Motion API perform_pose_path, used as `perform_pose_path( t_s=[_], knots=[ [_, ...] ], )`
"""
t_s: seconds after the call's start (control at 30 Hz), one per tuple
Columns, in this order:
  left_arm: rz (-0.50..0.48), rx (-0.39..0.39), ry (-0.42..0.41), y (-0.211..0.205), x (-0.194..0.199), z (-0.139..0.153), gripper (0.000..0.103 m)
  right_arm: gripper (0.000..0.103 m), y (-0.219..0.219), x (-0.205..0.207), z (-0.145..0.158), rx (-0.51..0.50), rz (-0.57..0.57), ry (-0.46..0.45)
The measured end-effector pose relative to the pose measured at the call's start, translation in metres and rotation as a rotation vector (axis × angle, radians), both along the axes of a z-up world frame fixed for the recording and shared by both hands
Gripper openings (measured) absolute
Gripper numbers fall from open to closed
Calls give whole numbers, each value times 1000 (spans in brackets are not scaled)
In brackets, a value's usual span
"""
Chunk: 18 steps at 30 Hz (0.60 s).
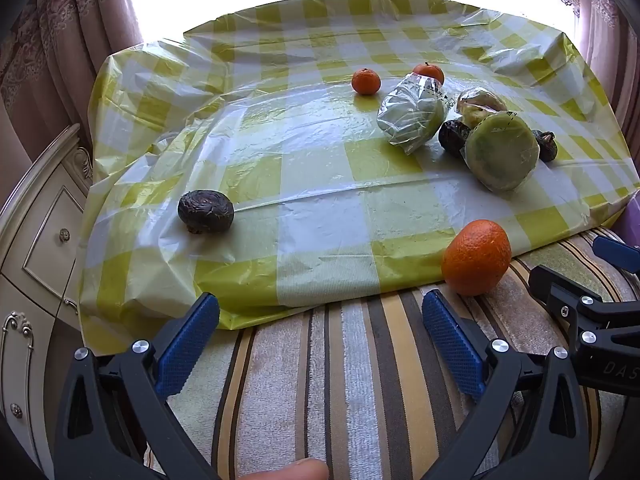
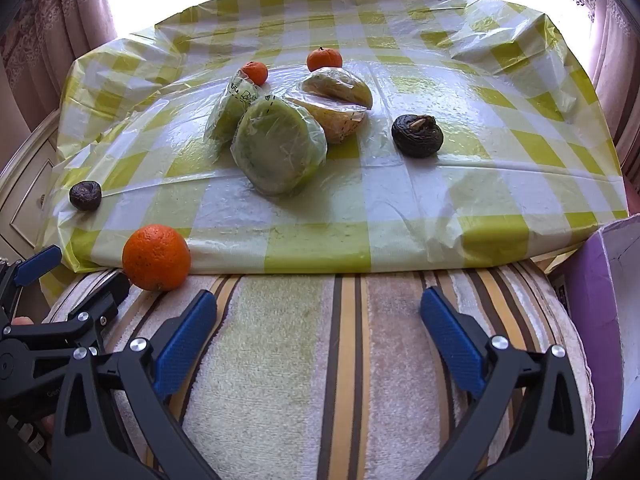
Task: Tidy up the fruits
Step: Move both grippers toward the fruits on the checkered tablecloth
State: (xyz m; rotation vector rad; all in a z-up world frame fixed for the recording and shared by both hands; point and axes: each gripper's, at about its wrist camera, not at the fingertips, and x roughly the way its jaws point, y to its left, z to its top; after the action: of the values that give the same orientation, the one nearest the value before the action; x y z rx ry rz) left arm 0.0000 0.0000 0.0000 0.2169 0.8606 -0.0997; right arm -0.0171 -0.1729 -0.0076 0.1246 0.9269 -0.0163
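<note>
Two hand-held tools hover over a striped towel (image 2: 288, 360) at the near edge of a counter, both with their blue-padded jaws spread wide and nothing between them: the left tool (image 1: 320, 344) points down toward the towel, with the right tool (image 2: 318, 342) just beside it. The fruits to be sorted lie scattered ahead on a yellow-checked plastic cover (image 1: 320, 184). The nearest orange (image 1: 477, 257) sits right at the cover's front edge, where plastic meets towel; two smaller oranges, one (image 1: 365, 81) in the open and one (image 1: 429, 73) behind a wrapper, rest far back. A cluster of plastic-wrapped green fruits (image 2: 278, 150) and a wrapped yellowish one (image 2: 340, 118) crowds the middle, with dark wrinkled fruits set apart, one (image 1: 205, 211) alone on the left and another (image 2: 417, 135) to the right. A purple box (image 2: 600, 320) stands at the right margin. The risks appear plain: round fruit on slick, creased film may roll off when nudged, loose wrappers could slip in the pads, and the two tools, working so close, might collide.
</note>
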Motion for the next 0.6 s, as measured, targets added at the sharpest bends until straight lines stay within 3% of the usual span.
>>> perform_pose_path(
  t_s=[0.37, 0.6],
  knots=[
    [0, -10, 3, 0, 1, 1, 98, 102, 0, 0, -1, 0, 0, 1],
    [-12, -80, -4, 8, -4, 5, 98, 102, -2, 6, 1, 5, 30, 63]
  ],
)
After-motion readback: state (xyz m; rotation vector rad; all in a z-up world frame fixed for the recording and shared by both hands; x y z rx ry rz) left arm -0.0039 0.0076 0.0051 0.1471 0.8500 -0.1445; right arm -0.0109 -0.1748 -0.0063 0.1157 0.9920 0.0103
